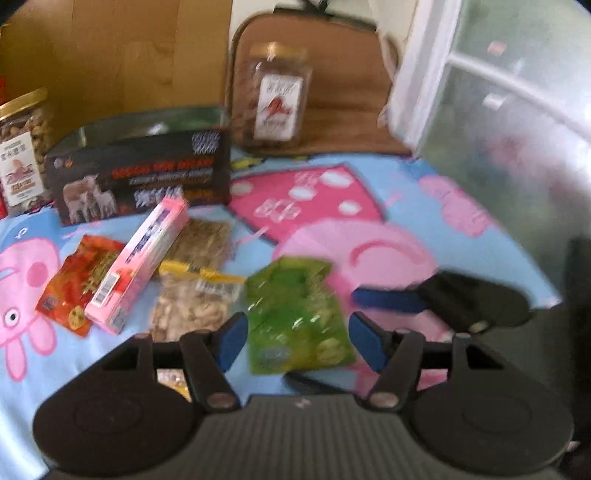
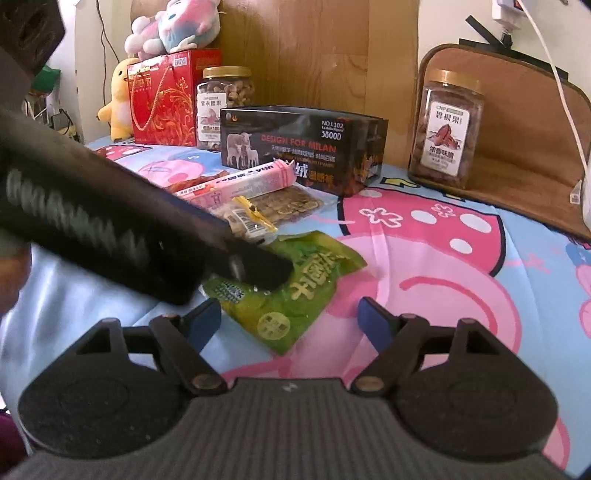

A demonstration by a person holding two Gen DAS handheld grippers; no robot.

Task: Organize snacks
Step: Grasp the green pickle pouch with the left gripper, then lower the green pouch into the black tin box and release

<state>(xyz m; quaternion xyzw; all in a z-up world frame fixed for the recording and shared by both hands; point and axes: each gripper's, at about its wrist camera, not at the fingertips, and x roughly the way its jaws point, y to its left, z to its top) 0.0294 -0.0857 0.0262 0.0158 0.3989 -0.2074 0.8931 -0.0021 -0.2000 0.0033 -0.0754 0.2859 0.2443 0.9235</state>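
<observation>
A green snack packet [image 1: 295, 317] [image 2: 291, 291] lies flat on the pig-print sheet [image 1: 388, 192]. My left gripper [image 1: 297, 341] is open, its blue pads on either side of the packet's near end, just above it. My right gripper [image 2: 290, 323] is open over the same packet from the other side; it also shows in the left wrist view [image 1: 443, 299]. To the left lie a pink box [image 1: 140, 258] [image 2: 243, 181], a red packet [image 1: 74, 280], a nut bag [image 1: 192, 306] and a brown packet [image 1: 203, 240].
A black box [image 1: 140, 173] [image 2: 303, 144] stands behind the packets. A nut jar [image 1: 279, 99] [image 2: 447, 129] stands on a brown pad at the back. Another jar [image 1: 22, 147] [image 2: 225, 107], a red gift box [image 2: 166, 99] and plush toys [image 2: 173, 26] are far left.
</observation>
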